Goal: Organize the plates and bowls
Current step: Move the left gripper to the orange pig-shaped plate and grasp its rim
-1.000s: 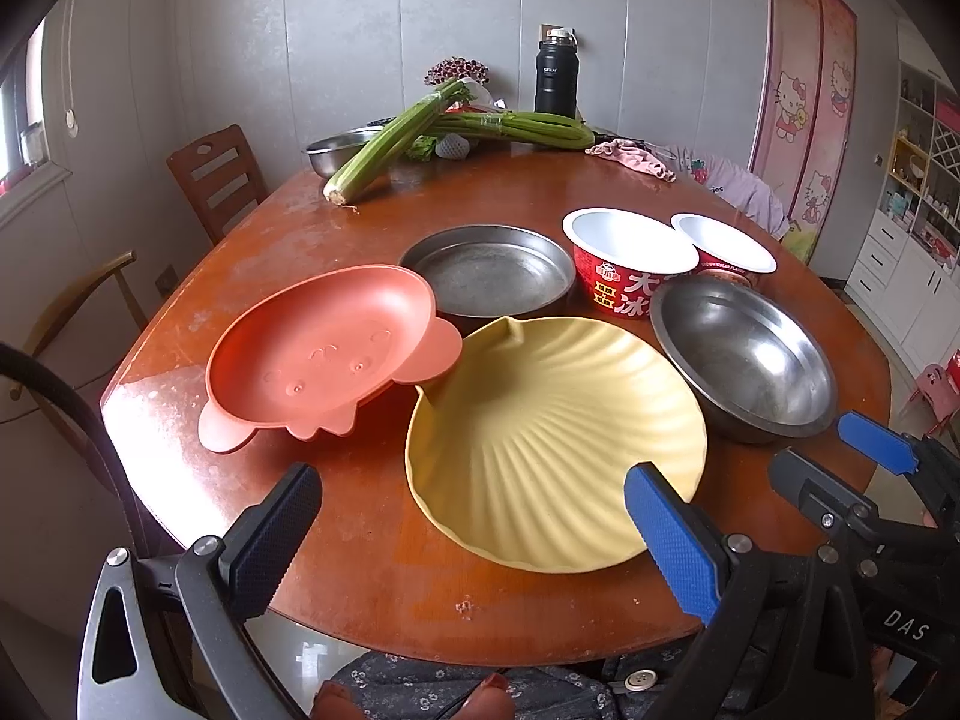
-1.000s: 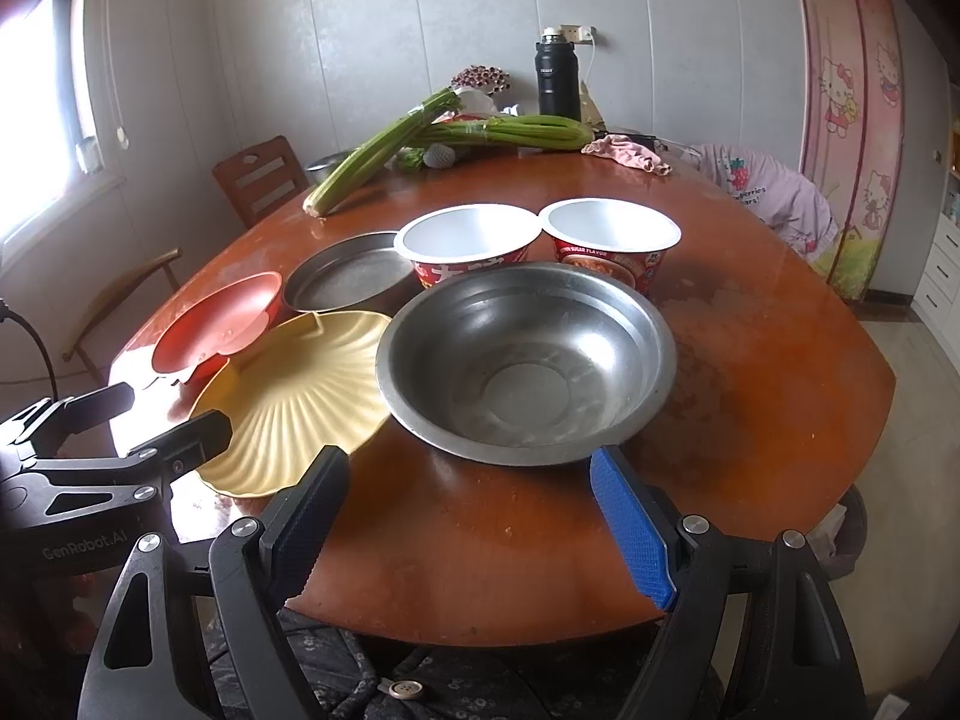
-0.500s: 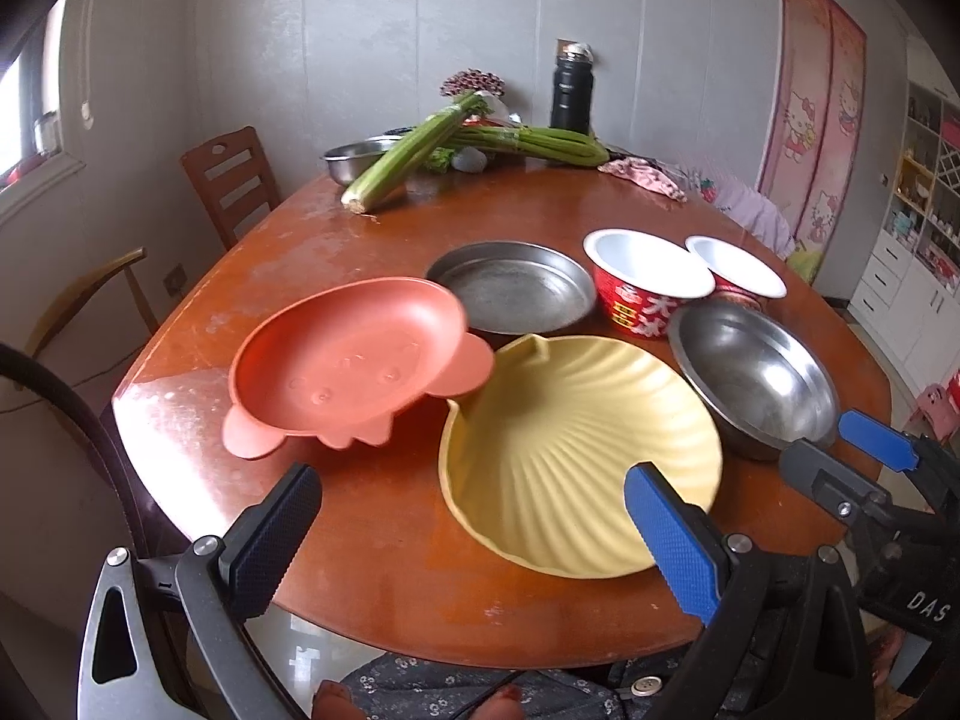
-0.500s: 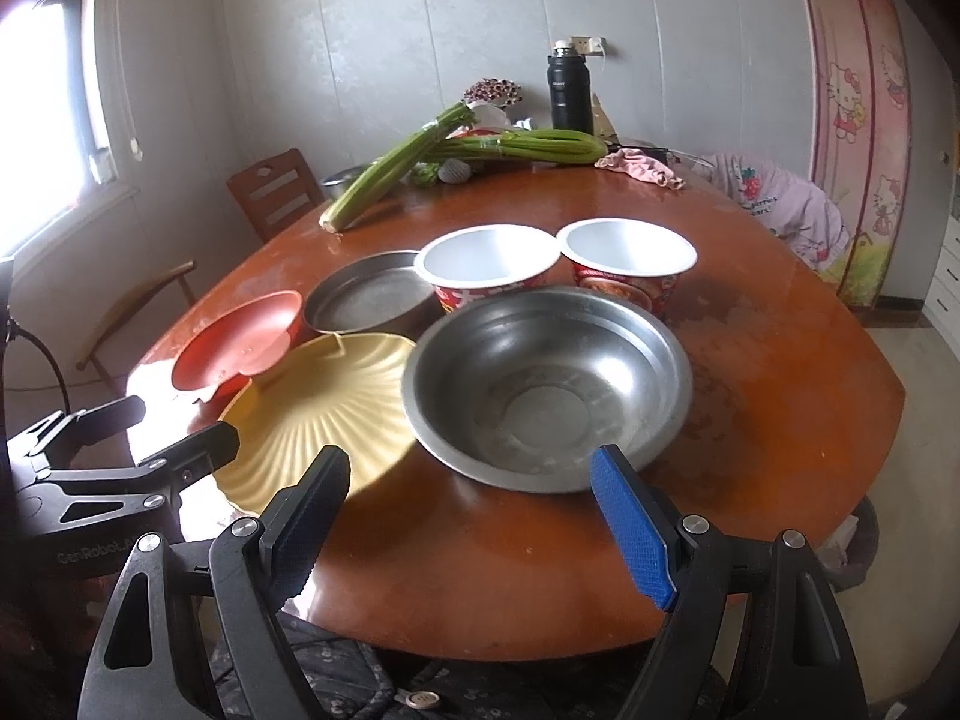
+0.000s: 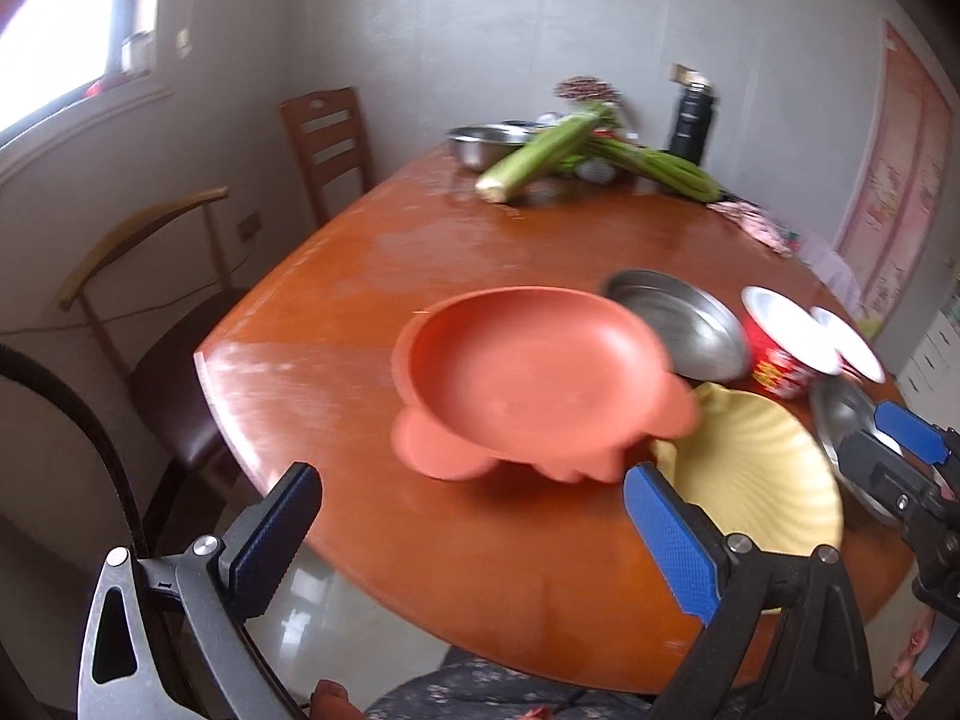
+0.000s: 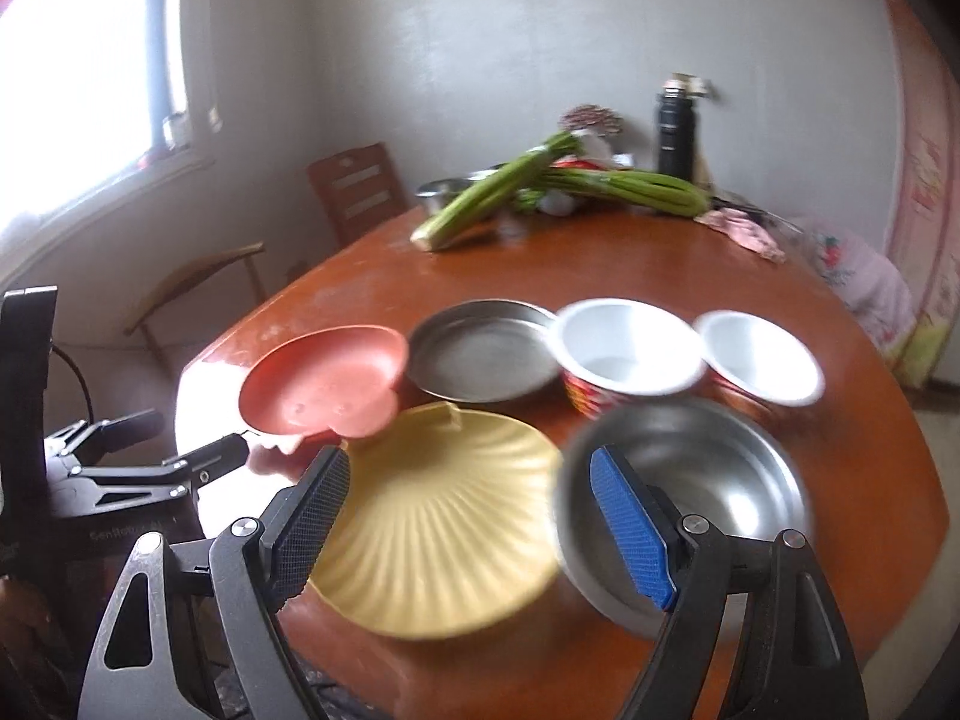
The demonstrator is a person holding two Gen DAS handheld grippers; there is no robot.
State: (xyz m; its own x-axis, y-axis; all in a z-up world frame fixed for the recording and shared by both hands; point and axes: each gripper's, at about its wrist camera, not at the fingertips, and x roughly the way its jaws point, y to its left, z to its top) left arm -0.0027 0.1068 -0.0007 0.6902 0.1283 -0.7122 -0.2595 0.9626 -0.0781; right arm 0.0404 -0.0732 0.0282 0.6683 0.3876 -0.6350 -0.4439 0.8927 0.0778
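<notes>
Just beyond the wide-apart, empty left gripper lies the orange plate.

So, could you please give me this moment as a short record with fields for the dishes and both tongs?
surface: round wooden table
plates: coral animal-shaped plastic plate; yellow shell-shaped plate; shallow steel pan
bowls: large steel bowl; two red-and-white paper bowls
left tongs: open, empty, facing the coral plate
right tongs: open, empty, over the yellow plate and steel bowl
back of table: green stalks, black flask
</notes>
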